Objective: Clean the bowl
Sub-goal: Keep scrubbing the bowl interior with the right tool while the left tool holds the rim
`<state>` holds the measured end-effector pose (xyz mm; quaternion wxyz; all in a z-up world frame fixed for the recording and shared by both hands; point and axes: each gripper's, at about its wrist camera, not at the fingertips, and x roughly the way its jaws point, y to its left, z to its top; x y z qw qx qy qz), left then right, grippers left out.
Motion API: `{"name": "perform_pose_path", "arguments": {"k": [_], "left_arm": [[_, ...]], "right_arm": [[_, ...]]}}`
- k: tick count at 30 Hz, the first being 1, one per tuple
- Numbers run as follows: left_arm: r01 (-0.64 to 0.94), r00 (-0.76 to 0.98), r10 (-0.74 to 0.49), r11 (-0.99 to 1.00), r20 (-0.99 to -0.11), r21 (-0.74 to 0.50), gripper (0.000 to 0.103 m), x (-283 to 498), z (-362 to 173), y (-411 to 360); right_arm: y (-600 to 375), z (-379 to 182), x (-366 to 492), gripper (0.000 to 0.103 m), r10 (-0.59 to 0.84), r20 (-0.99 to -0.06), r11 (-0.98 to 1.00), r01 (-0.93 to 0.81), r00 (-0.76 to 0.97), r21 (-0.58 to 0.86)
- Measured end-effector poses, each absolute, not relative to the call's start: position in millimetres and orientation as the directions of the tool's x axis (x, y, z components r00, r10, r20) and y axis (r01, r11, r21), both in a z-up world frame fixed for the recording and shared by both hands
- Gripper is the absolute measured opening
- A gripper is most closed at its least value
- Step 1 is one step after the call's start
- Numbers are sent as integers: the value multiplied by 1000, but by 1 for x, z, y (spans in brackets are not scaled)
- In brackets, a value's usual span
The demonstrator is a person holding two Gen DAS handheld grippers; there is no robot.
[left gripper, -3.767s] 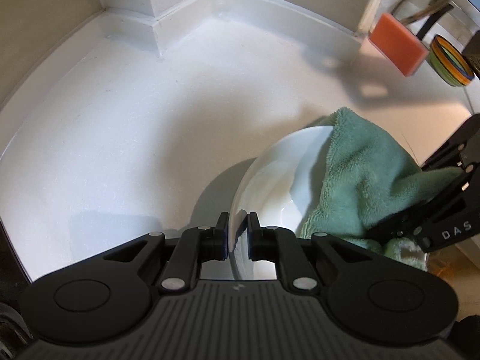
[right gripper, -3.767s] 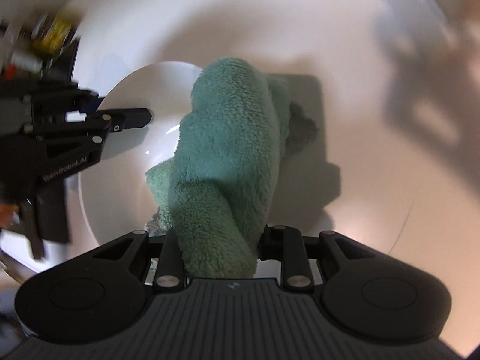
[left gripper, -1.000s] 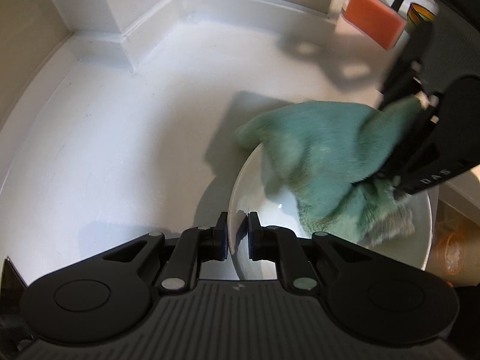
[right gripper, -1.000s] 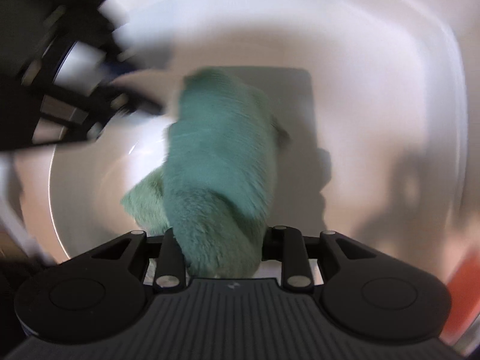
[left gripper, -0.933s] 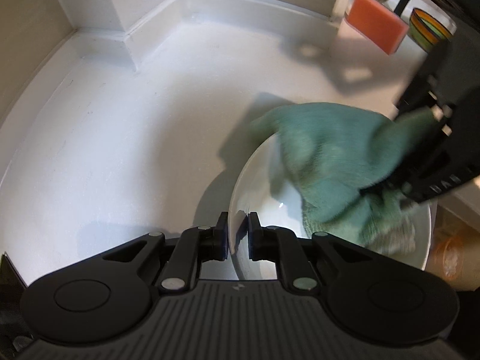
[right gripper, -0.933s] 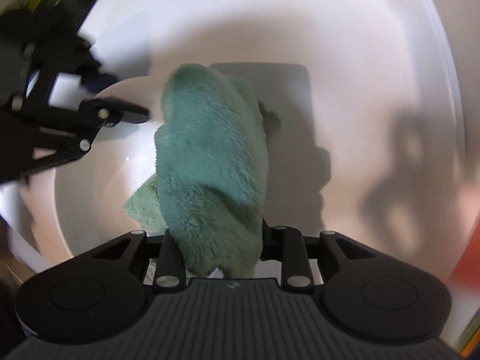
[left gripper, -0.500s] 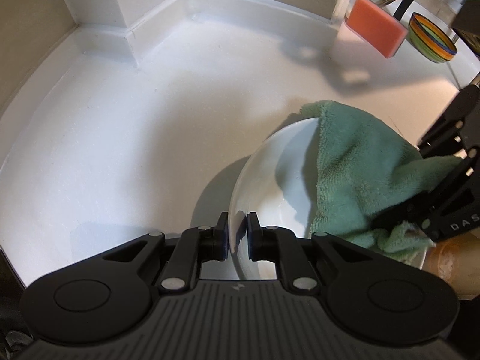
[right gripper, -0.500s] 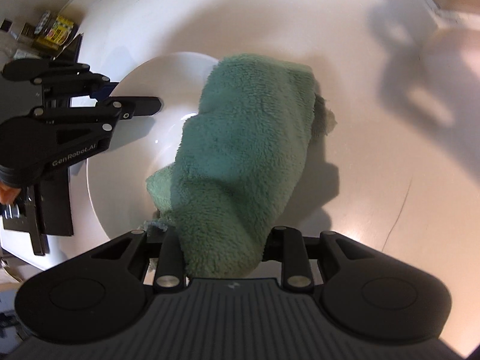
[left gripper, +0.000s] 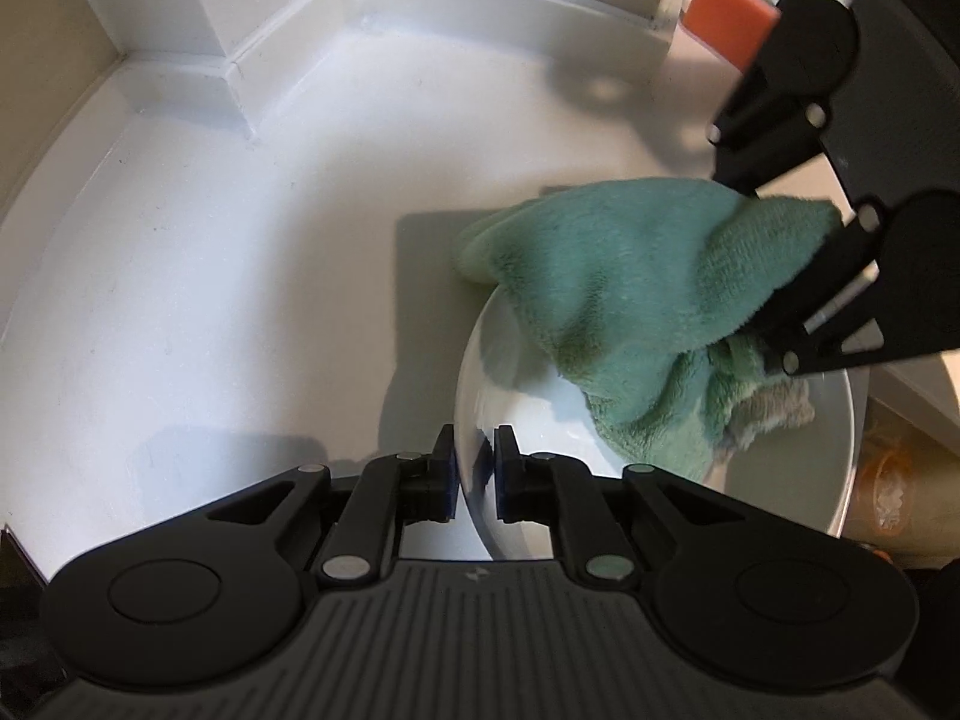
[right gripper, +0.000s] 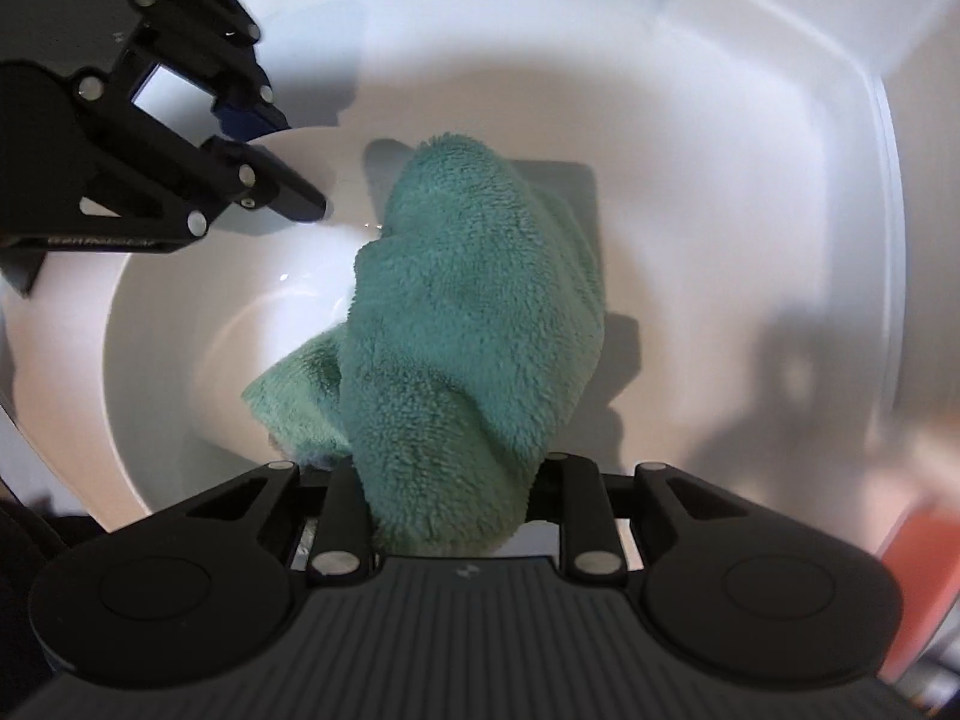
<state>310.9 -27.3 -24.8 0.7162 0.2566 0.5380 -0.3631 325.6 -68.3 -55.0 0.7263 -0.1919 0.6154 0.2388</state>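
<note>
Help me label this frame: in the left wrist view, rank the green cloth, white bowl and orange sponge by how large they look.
1. green cloth and white bowl: look alike, and the cloth hides part of the bowl, so unranked.
2. orange sponge: smallest, though farther away and partly hidden.

white counter (left gripper: 252,276) meets a white corner upstand (left gripper: 180,78), brightly lit.

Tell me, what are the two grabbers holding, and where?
The left gripper pinches the white bowl by its rim. The right gripper clamps the green cloth by its bunched end.
</note>
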Motion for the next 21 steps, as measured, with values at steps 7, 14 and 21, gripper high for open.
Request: {"name": "perform_pose_path", "arguments": {"k": [7,14,21], "left_arm": [[768,177,-254,640,-951,-28,10,306,-27,-25],[764,197,-270,645,-942,-25,12,303,-27,-23],[780,194,-275,626,-942,-22,12,298,-29,-18]], "right_arm": [[-82,-54,333,20,134,-984,905,-419,118,73],[-105,-60,309,19,266,-961,962,-92,77,259],[-109,-65,297,20,323,-942,945,13,85,326]]}}
